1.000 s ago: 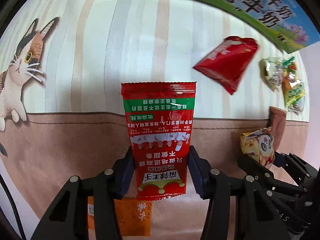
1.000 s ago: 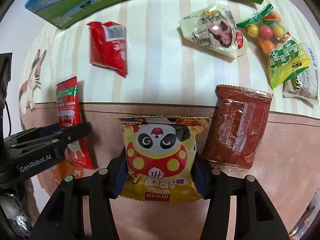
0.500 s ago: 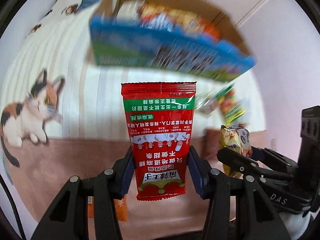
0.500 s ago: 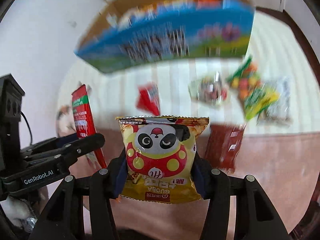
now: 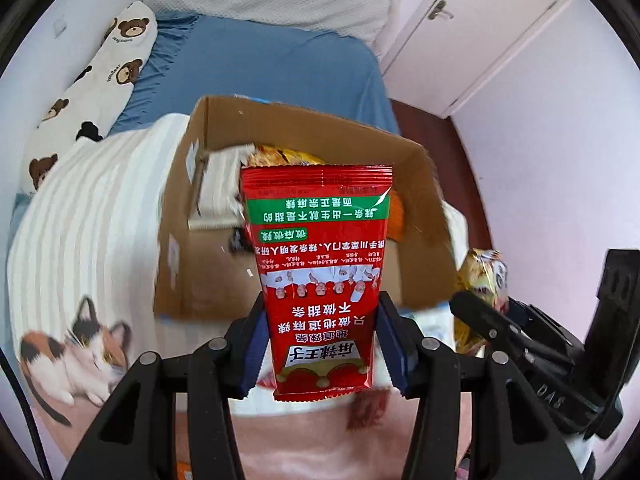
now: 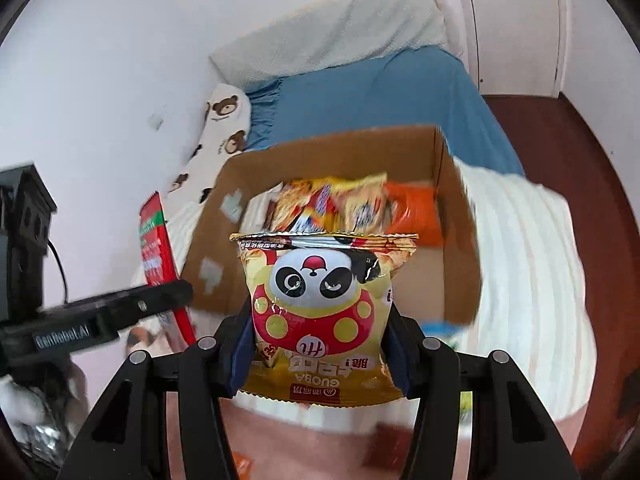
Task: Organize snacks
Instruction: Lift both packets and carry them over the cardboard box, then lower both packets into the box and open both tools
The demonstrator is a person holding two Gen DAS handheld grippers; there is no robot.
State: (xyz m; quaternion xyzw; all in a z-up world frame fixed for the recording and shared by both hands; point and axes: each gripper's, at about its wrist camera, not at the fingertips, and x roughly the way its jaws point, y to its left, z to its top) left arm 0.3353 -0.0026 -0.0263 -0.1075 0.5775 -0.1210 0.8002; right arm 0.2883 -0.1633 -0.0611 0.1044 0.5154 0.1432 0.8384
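My left gripper (image 5: pixel 320 344) is shut on a red spicy-strip packet (image 5: pixel 320 276) with a green band, held upright above the open cardboard box (image 5: pixel 192 160). My right gripper (image 6: pixel 320 344) is shut on a yellow panda snack bag (image 6: pixel 320 308), held above the same box (image 6: pixel 224 216). The box holds several snack packets (image 6: pixel 336 200), yellow and orange. The right gripper with its panda bag (image 5: pixel 484 280) shows at the right of the left wrist view. The left gripper's finger (image 6: pixel 132 308) and red packet (image 6: pixel 154 240) show at the left of the right wrist view.
The box stands on a striped white and pink blanket (image 5: pixel 80 208) with a cat picture (image 5: pixel 72 360). Behind it lie a blue bed sheet (image 5: pixel 260 64) and a bear-print pillow (image 5: pixel 92 76). A white door (image 5: pixel 472 28) is at the back right. Small packets (image 6: pixel 380 444) lie on the blanket below.
Both grippers have lifted with their packets and tilted up from the blanket, moving over the box. The view now looks down into the open box; loose snacks have dropped out of sight.
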